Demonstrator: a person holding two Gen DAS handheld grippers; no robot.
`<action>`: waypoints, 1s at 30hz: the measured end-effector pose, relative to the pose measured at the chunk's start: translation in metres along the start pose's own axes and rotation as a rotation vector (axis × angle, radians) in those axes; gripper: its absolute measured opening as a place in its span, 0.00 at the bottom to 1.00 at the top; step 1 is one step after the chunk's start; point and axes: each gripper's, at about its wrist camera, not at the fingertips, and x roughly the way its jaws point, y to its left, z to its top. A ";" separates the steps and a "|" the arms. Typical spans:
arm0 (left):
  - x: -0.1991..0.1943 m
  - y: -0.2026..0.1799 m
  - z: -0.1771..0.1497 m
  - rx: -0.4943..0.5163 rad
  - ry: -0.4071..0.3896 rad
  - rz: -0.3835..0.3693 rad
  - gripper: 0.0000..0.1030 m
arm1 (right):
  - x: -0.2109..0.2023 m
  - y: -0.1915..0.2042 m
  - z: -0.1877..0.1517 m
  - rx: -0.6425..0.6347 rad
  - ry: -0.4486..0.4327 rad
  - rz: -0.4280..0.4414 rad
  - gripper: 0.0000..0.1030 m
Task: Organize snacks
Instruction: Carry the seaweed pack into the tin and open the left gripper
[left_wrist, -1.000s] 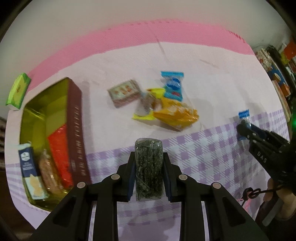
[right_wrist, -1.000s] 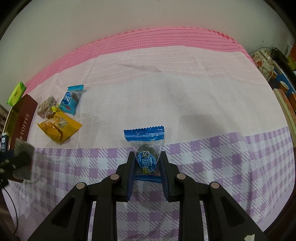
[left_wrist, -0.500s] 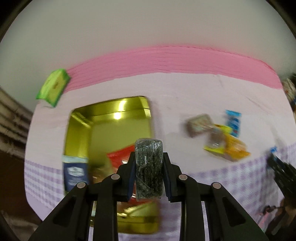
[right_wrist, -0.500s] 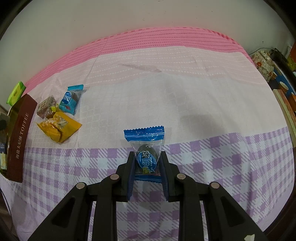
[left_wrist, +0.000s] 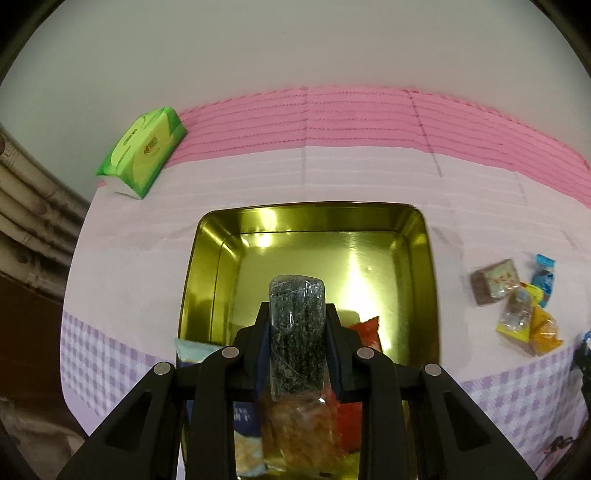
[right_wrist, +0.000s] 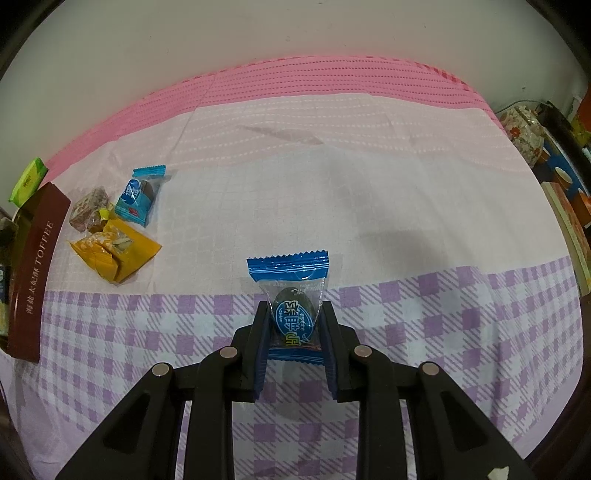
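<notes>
Left hand-held gripper (left_wrist: 297, 325) clamps a speckled, clear-wrapped bar (left_wrist: 296, 332); right hand-held gripper (right_wrist: 293, 325) pinches a crinkly blue candy (right_wrist: 291, 306)

A plain off-white wall (right_wrist: 258, 33) rises behind the tabletop — draped in a pink, white and lilac-checked cloth (right_wrist: 369, 155) — under soft indoor light.

The right tongs (right_wrist: 293, 323) pinch a blue candy packet (right_wrist: 291, 306) with a dark round sweet inside. Under them the surface (right_wrist: 369, 177) wears a cloth, pink at the back and purple checks in front. Far to the left lies a small pile: a yellow packet (right_wrist: 114, 253), a blue packet (right_wrist: 138, 195) and a brown one (right_wrist: 88, 208). A brown box (right_wrist: 35, 277) saying TOFFEE sits at the left edge, with a green pack (right_wrist: 27, 181) behind it.
</notes>
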 end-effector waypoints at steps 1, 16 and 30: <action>0.004 0.002 0.001 -0.002 0.004 0.001 0.26 | 0.000 0.000 0.000 -0.001 0.000 0.000 0.23; 0.024 0.006 0.014 0.017 0.004 0.003 0.26 | -0.002 0.008 -0.001 0.006 0.007 -0.029 0.24; 0.039 0.025 0.006 -0.027 0.045 0.003 0.27 | -0.002 0.007 -0.001 0.001 0.008 -0.036 0.26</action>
